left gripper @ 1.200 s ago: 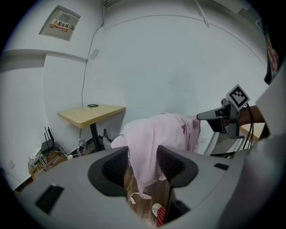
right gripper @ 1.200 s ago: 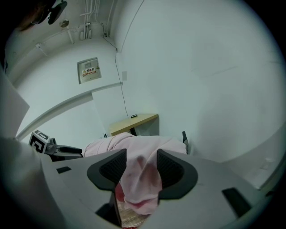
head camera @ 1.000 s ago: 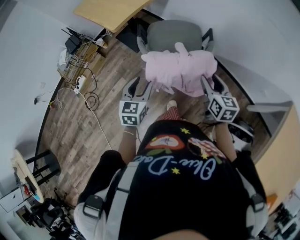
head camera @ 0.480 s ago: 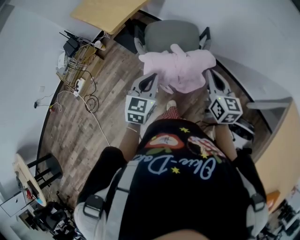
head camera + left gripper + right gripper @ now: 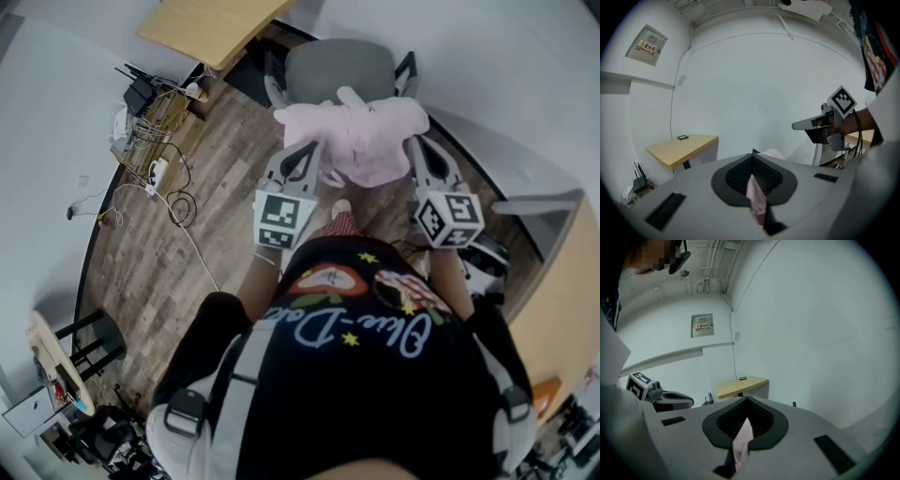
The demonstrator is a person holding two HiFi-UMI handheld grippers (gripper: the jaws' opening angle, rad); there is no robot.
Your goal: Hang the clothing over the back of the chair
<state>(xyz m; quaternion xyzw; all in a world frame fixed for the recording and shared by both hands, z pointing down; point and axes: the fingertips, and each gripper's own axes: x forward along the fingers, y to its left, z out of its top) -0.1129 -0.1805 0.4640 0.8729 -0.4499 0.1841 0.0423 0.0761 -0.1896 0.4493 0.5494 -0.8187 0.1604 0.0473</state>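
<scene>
The left gripper [image 5: 304, 157] and right gripper [image 5: 418, 150] each pinch an edge of the pink clothing [image 5: 361, 139], held bunched just in front of the chair [image 5: 337, 64], so draping it over the chair's back seems left to do.

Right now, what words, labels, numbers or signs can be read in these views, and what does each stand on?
"Blue-Da": white cursive on the person's black T-shirt; first letter unsure, the rest hidden.
Label on the wall panel: too small to read.
Marker cubes: black-and-white patterns only, no words.
</scene>
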